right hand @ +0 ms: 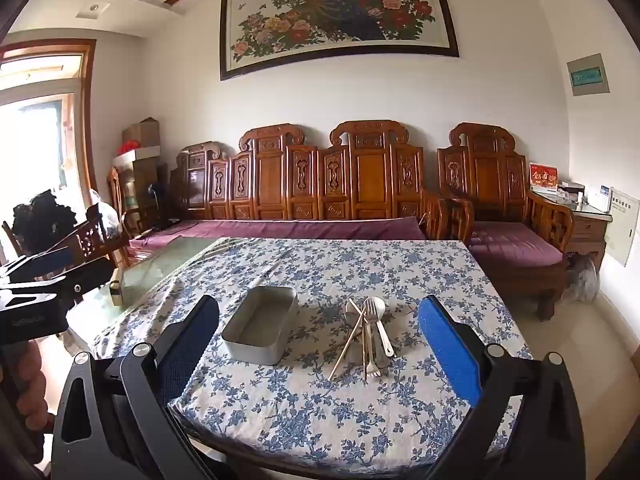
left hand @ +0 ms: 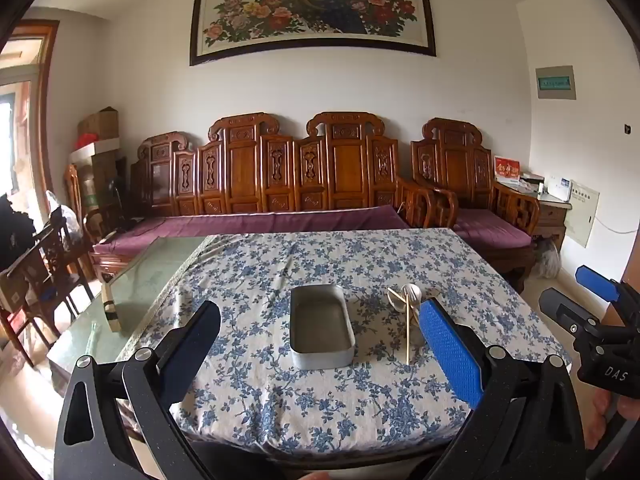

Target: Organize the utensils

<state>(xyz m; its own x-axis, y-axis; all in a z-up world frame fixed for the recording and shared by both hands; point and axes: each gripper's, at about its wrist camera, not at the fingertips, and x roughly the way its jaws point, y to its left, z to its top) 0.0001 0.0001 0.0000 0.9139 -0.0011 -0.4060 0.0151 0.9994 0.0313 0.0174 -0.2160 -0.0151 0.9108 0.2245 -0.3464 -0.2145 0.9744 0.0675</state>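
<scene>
Nothing is organized yet; the rectangular grey metal tin (right hand: 260, 328) sits empty on the desk (right hand: 360, 412); the metal spoons, fork and wooden chopsticks (right hand: 366, 330) lie heaped just right of it; both the left hand-held gripper (left hand: 320, 350) and the right hand-held gripper (right hand: 320, 350) hover spread apart, holding nothing.

Carved wooden sofa (left hand: 304, 176) below peacock painting (left hand: 312, 8)

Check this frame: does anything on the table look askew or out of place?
Yes: the utensils lie in a crossed heap beside the empty metal tin, chopsticks angled over spoons and forks. The floral tablecloth leaves the glass tabletop bare on one side.
</scene>
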